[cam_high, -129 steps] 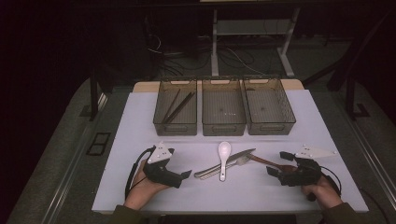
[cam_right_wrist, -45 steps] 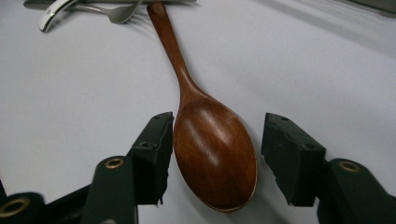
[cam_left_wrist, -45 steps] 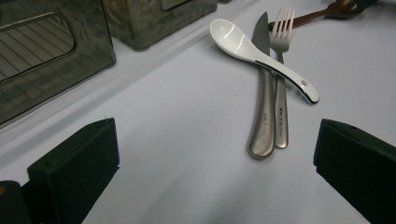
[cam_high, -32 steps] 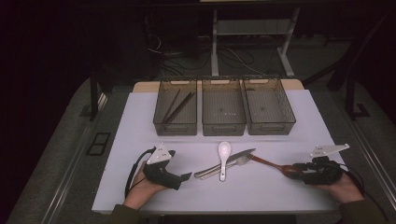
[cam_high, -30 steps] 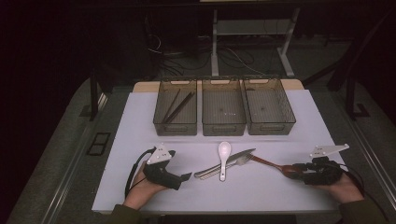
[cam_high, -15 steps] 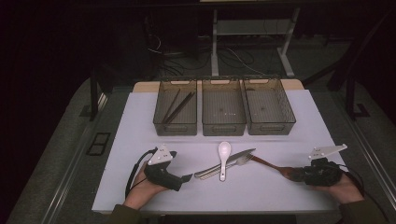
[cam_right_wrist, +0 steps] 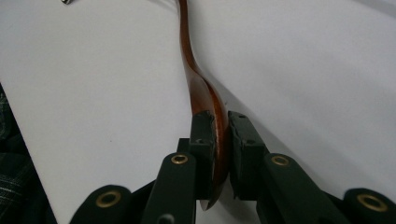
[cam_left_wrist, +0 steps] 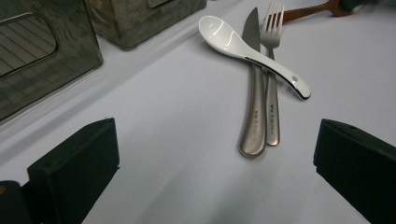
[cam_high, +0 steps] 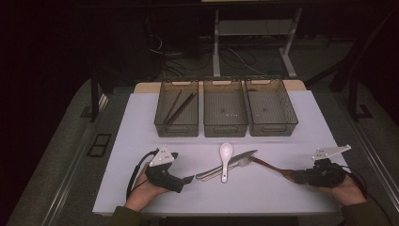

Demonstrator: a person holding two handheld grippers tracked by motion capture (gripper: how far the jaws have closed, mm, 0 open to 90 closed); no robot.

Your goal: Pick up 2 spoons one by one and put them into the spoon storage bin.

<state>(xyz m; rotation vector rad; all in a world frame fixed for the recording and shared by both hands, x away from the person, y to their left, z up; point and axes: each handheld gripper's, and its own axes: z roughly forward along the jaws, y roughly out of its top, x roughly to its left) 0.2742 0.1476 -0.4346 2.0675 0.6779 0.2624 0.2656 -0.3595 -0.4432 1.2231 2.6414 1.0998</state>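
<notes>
Brown wood is what the right gripper [cam_high: 295, 175] has between its jaws: a wooden spoon [cam_right_wrist: 201, 88], pinched at the bowl end, with both black pads pressed flat against it in the right gripper view. Those jaws have just been closing on it. In the high view the spoon's handle [cam_high: 268, 165] runs from the gripper up and left across the white table [cam_high: 306, 122], its far end near the fork [cam_high: 244, 161], at the table's near right.

The left gripper [cam_high: 188, 179] rests low on the near left of the table with its jaws spread wide and nothing between them (bare white surface there in the left gripper view). Ahead of it lie a white ceramic spoon [cam_left_wrist: 243, 44], a metal knife [cam_left_wrist: 254, 93] and the fork [cam_left_wrist: 271, 79]; the ceramic spoon lies slanted across the knife and fork, which sit side by side.

Farther back stand three dark mesh bins in a row; the left bin [cam_high: 178, 126] holds dark chopsticks [cam_high: 181, 106], leaning slantwise.
</notes>
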